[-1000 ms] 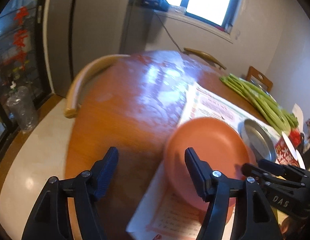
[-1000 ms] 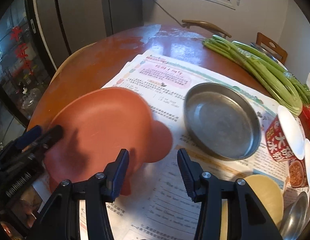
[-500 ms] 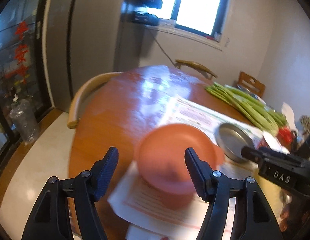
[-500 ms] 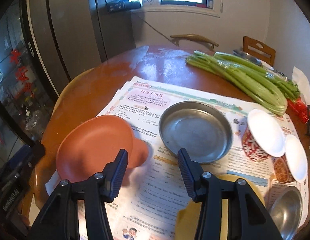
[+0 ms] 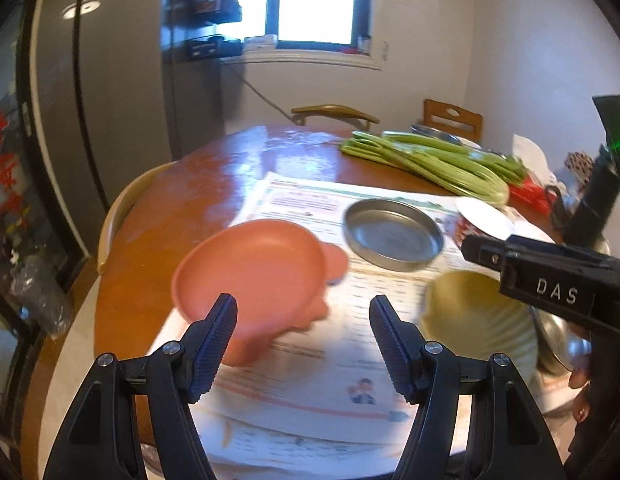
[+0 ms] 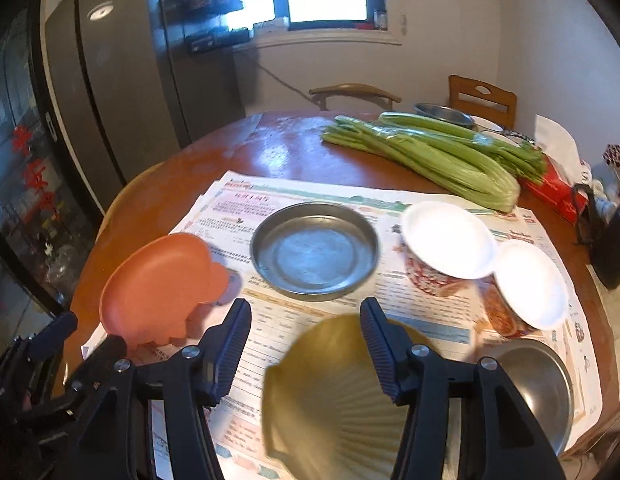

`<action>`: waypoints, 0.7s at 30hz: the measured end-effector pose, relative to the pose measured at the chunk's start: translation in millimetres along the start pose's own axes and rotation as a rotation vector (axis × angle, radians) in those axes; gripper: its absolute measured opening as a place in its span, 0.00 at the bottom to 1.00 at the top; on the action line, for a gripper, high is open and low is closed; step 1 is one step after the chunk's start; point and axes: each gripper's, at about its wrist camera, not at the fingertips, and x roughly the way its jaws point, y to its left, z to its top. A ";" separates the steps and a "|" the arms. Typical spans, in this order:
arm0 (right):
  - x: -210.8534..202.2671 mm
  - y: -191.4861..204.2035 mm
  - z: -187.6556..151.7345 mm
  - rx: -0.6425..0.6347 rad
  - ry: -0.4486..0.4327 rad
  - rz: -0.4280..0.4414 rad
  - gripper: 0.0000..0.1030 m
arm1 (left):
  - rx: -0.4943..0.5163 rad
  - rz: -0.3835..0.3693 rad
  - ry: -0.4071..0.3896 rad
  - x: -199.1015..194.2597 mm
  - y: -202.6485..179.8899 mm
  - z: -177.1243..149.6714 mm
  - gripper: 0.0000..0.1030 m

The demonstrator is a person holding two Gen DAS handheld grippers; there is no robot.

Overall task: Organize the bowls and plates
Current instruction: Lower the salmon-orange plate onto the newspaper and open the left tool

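Orange plate (image 6: 158, 284) lies beside the steel pan (image 6: 314, 252); both grippers' fingers (image 6: 376, 344) apart, the right's opening, holding nothing. Next: pick a dish.

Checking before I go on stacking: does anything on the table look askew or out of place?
Yes, mildly. The orange plate sits tilted, propped on something orange beneath it, at the left edge of the newspaper. A celery bunch lies among the dishes. No spill or damage is visible.
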 end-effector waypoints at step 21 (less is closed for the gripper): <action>-61.4 -101.1 -39.8 0.172 -0.082 -0.035 0.55 | -0.027 -0.181 0.088 5.0 -17.2 6.9 0.68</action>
